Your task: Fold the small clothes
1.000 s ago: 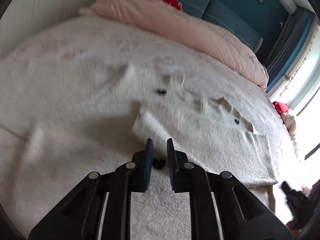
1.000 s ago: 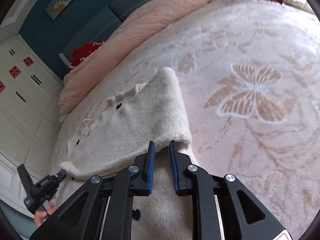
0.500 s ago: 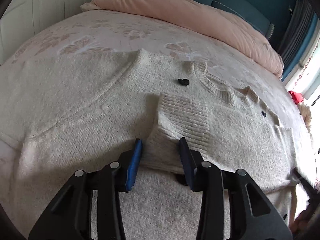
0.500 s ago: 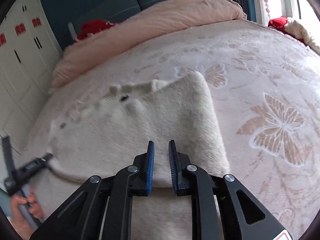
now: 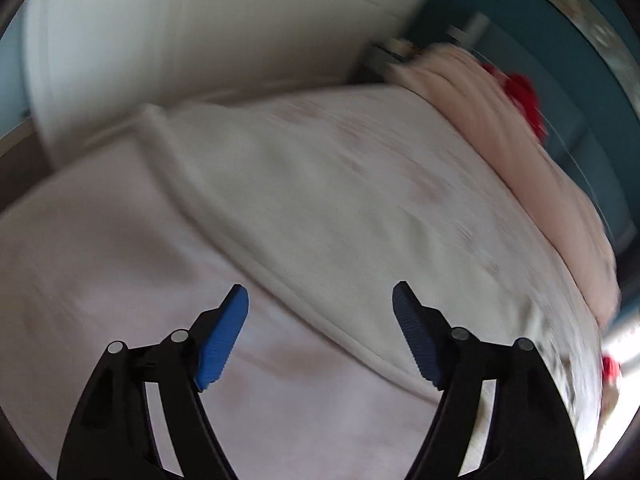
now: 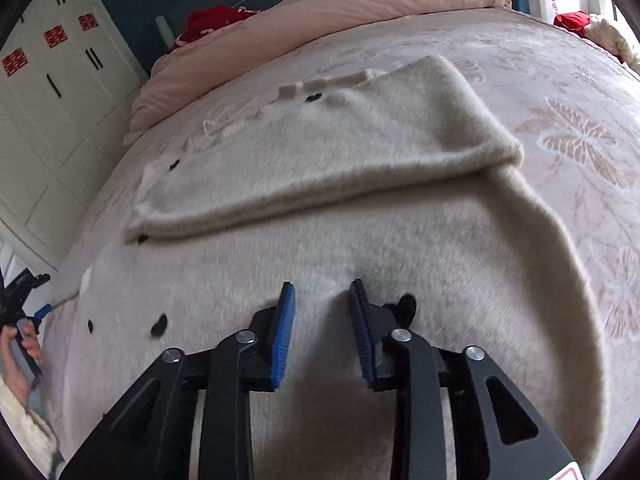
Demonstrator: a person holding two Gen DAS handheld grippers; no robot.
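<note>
A cream knitted cardigan (image 6: pixel 360 208) with dark buttons lies on the bed, its upper part folded down over the lower part. My right gripper (image 6: pixel 322 292) is open a little and empty, just above the lower part of the cardigan. My left gripper (image 5: pixel 320 300) is wide open and empty; its view is blurred and shows a pale edge of the cardigan (image 5: pixel 320 208) running across the bedspread beyond the fingers. In the right wrist view the left gripper (image 6: pixel 20 292) sits at the far left edge, in a hand.
The bed has a pink butterfly-pattern bedspread (image 6: pixel 580 140). A rolled pink duvet (image 6: pixel 360 4) and a red item (image 6: pixel 212 20) lie at the head by the teal headboard. White wardrobe doors (image 6: pixel 48 92) stand left of the bed.
My left gripper let go of the sleeve cuff, opened wide and swung away to the left. My right gripper opened slightly, released the folded edge and pulled back over the lower part.
</note>
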